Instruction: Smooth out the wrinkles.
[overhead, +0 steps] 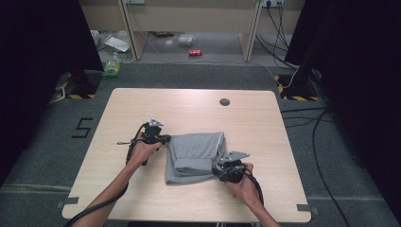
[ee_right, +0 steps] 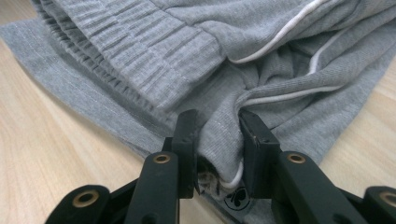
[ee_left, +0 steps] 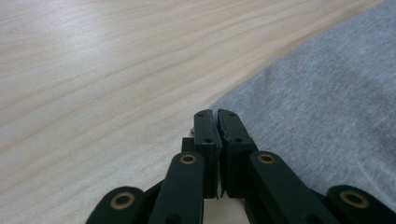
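**Folded grey garment between two claws**

On the pale wooden table (overhead: 142, 106), the grey garment (overhead: 194, 156) lay folded, its long axis running away from me. I had it pinched at its near right corner, a thick bunch of cloth (ee_right: 219, 144) clamped in the right gripper (ee_right: 217, 122). The left gripper (ee_left: 217, 114) sat pressed together just off the garment's left edge, the cloth lying directly to its right; whether it nipped any fabric I couldn't tell. By my reckoning, the right one was better placed.
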A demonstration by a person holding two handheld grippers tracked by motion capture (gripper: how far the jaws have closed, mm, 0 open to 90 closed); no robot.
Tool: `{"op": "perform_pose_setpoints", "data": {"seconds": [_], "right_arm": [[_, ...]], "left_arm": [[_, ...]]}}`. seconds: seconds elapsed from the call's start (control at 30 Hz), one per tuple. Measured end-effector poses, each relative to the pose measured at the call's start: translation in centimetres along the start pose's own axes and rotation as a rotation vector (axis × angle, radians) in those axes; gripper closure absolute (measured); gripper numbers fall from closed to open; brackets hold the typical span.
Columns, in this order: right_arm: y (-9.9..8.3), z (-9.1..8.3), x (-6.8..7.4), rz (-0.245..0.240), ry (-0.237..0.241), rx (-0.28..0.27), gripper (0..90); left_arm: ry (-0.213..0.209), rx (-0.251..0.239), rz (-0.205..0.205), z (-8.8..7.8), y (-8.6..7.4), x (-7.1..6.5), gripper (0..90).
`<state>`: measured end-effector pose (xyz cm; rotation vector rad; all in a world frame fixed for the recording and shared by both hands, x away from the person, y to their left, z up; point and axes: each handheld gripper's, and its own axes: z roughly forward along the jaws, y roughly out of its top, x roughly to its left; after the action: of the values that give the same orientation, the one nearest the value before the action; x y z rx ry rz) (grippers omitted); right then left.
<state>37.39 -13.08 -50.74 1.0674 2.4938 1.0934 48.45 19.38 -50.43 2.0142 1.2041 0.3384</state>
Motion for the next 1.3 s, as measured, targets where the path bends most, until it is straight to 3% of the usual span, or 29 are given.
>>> {"op": "perform_pose_setpoints", "data": {"seconds": [0.33, 0.63, 0.77, 0.9, 1.07, 1.2, 1.3], "right_arm": [[1.2, 1.2, 0.1, -0.004, -0.011, -0.001, 70.5], [2.0, 2.2, -0.3, 0.004, -0.002, -0.011, 70.3], [1.9, 2.1, -0.3, 0.017, 0.007, -0.013, 66.5], [1.8, 1.6, -0.2, 0.038, 0.011, -0.011, 52.7], [1.5, 0.4, 0.1, 0.047, 0.009, -0.033, 44.8], [1.5, -1.0, 0.3, 0.022, -0.024, -0.056, 41.1], [1.2, -1.9, 0.0, 0.034, -0.038, -0.070, 39.2]], "left_arm": [[0.046, -0.006, -0.010, 0.4, 0.9, 1.1, 87.4], [0.061, -0.020, -0.063, 0.6, 1.2, 2.1, 86.4], [0.052, -0.038, -0.087, 0.1, 1.1, 1.6, 71.4], [0.037, -0.059, -0.095, -0.8, 1.1, 0.7, 54.3], [0.021, -0.063, -0.092, -1.9, 1.2, -0.3, 44.4], [-0.001, -0.052, -0.082, -2.7, 0.9, -0.8, 39.2], [-0.014, -0.043, -0.065, -3.5, 0.4, -1.3, 35.4]]}}
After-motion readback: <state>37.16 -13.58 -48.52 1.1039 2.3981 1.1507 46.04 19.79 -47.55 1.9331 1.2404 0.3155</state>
